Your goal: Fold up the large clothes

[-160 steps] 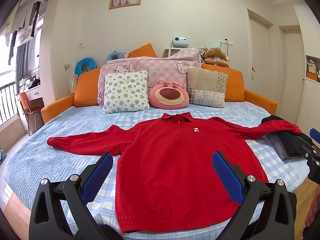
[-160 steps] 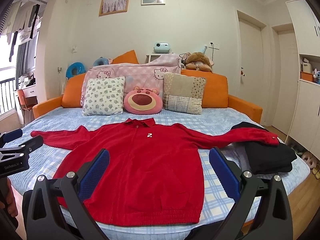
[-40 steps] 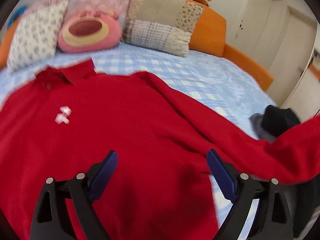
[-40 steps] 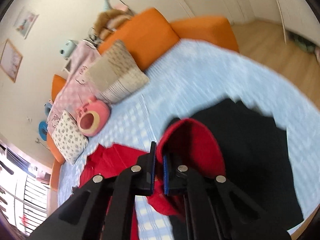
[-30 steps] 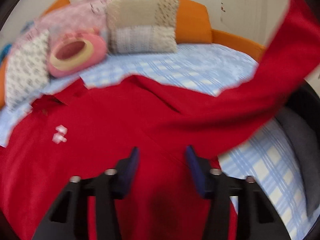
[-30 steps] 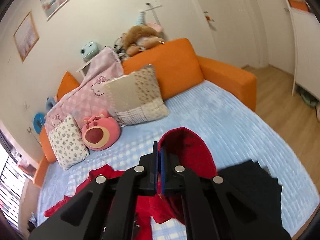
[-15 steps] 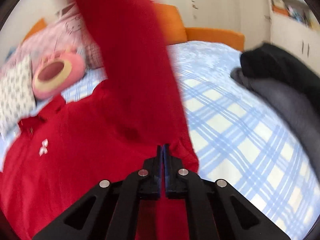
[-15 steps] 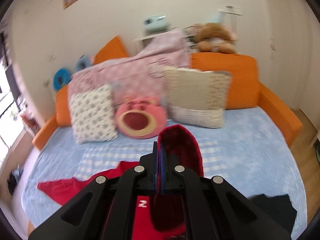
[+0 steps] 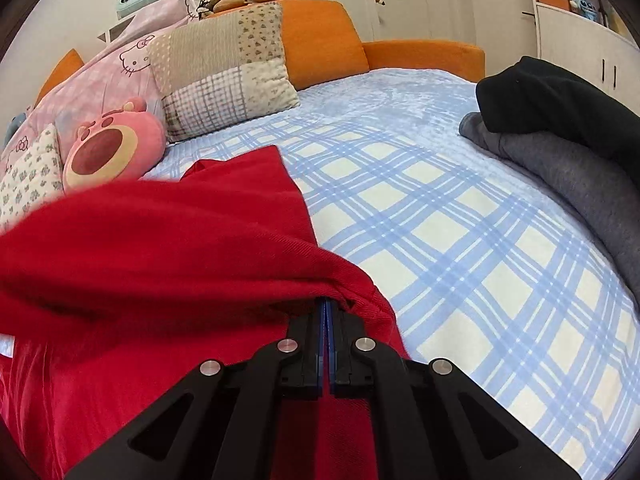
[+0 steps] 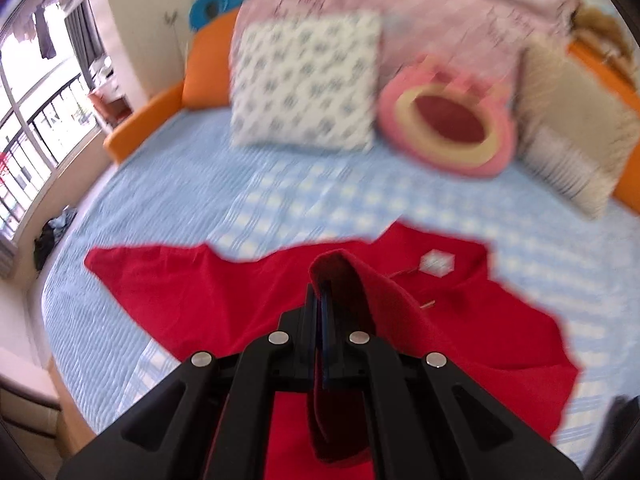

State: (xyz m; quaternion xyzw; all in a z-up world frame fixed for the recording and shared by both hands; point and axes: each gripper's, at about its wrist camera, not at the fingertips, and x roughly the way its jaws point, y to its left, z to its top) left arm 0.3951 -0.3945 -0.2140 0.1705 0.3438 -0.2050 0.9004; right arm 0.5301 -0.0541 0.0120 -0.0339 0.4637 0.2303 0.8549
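Red shirt (image 9: 160,240) pinched by both left gripper (image 9: 325,312) and right gripper (image 10: 320,300), likely to bunch or slip near the bed's (image 9: 460,220) right edge if tugged unevenly.

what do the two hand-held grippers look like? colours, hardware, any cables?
Both match: the left hand-held gripper and right hand-held gripper have matte black angular linkage arms with triangular cut-outs, four round silver pivot bolts each, and thin blue pads on the finger faces. No cables, markings, sleeves or hands show in either view.

Home bedroom: bed (image 9: 460,240) under blue checked cover, orange headboard (image 9: 320,36), patterned pillows (image 9: 224,68), pink plush bear cushion (image 9: 112,142), white wardrobe doors (image 9: 580,52), balcony window (image 10: 36,112).
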